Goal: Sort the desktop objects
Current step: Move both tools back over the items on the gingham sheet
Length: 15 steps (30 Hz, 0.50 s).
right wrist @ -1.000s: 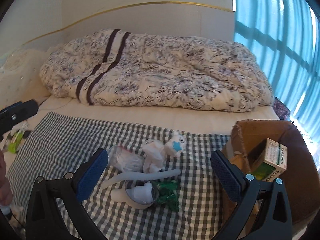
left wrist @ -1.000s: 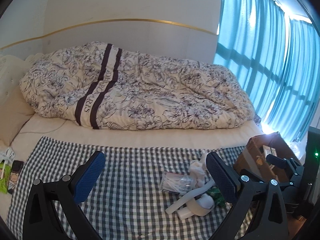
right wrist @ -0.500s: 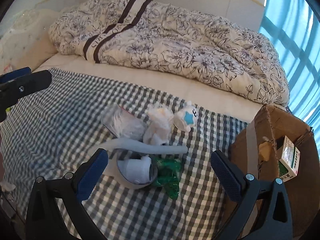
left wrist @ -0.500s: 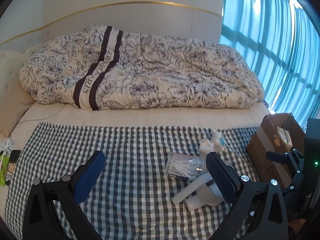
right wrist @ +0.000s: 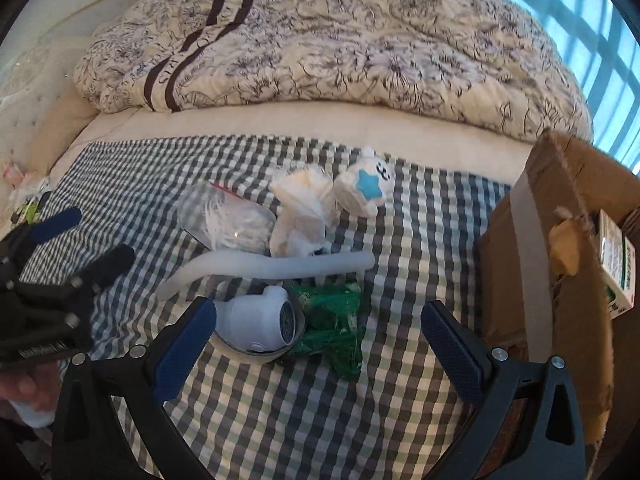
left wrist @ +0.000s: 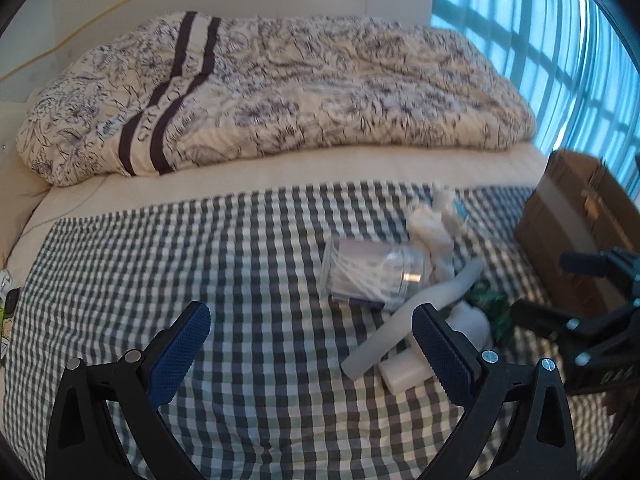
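Both hand-held grippers, left (left wrist: 306, 352) and right (right wrist: 318, 342), have closed in on the pile (right wrist: 280, 264) at frame centre (jaws wide, empty), so picking seems imminent.

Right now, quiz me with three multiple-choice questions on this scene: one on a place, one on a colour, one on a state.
1. Where is the cardboard box?
A. right of the pile
B. on the quilt
C. left of the pile

2. What colour is the star on the small plush toy?
A. red
B. blue
C. yellow

3. How is the right gripper?
A. shut on the wrapper
B. shut and empty
C. open

Answers: 1 A, it stands at the checked cloth's right edge. 2 B, the star shows blue on white. 3 C, its fingers stand wide apart, holding nothing.
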### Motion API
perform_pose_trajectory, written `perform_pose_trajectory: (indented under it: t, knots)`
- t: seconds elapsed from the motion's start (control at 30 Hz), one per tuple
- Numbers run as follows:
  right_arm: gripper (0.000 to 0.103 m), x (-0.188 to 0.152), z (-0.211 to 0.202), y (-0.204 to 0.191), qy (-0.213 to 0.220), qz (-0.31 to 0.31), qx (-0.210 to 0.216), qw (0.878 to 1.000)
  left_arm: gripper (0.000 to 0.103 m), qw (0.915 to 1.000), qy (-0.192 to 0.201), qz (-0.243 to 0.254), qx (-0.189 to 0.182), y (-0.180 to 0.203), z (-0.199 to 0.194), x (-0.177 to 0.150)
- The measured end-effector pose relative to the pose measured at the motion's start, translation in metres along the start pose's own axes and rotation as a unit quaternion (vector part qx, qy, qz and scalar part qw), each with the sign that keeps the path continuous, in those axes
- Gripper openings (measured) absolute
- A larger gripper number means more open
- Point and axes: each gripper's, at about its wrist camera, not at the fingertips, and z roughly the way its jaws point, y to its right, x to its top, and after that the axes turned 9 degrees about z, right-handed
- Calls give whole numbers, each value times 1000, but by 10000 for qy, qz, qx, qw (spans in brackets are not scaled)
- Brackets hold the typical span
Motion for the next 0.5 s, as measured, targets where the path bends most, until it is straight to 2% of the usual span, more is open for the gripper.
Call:
perform_pose_trajectory:
  t: [0.33,0.43,0.5]
  knots:
    - [102,2,15,10,-355,369,218,9984,103,9984,-429,324,-189,17,35,-16]
    - [97,2,19,8,-435,338,153,9984,103,9979,-493,365,-204,20,43,-16]
    - [89,1,21,6,-500,282,89,9983,103,9975,-535,396,-226,21,49,-16]
